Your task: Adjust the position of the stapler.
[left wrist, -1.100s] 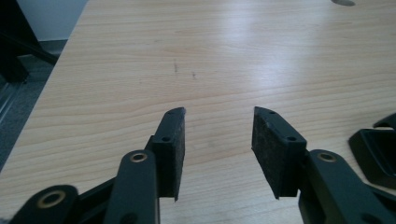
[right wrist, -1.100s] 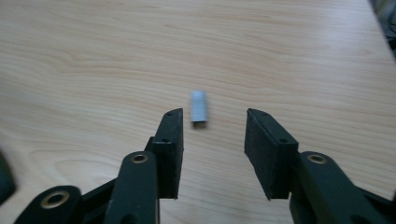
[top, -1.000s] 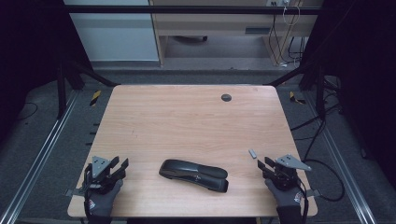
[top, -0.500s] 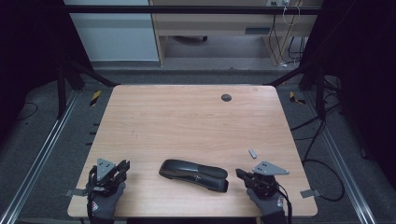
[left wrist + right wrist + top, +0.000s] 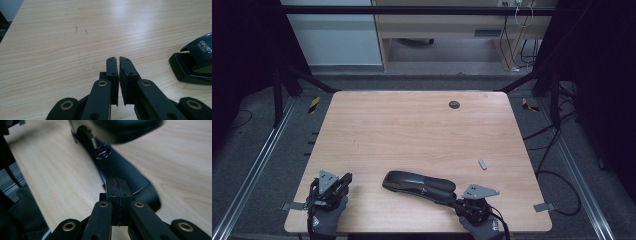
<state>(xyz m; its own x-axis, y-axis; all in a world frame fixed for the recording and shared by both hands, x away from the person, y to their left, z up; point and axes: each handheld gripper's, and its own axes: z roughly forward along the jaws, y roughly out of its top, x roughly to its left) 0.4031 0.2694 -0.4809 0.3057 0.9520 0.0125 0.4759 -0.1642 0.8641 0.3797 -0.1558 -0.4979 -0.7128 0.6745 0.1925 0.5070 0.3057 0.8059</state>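
Stapler [image 5: 419, 185]: long axis left-right on desk [image 5: 412, 130]. My right tool [image 5: 455, 203], jaws closed and empty, at its right end; left tool [image 5: 346, 181], closed and empty, farther.

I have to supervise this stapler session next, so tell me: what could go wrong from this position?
The right gripper is shut with its tips at the stapler's end, so a push could slide or spin it instead of gripping it. The stapler lies close to the table's near edge and could be nudged off. The left gripper is shut with nothing between the jaws, apart from the stapler, so it cannot steady it.
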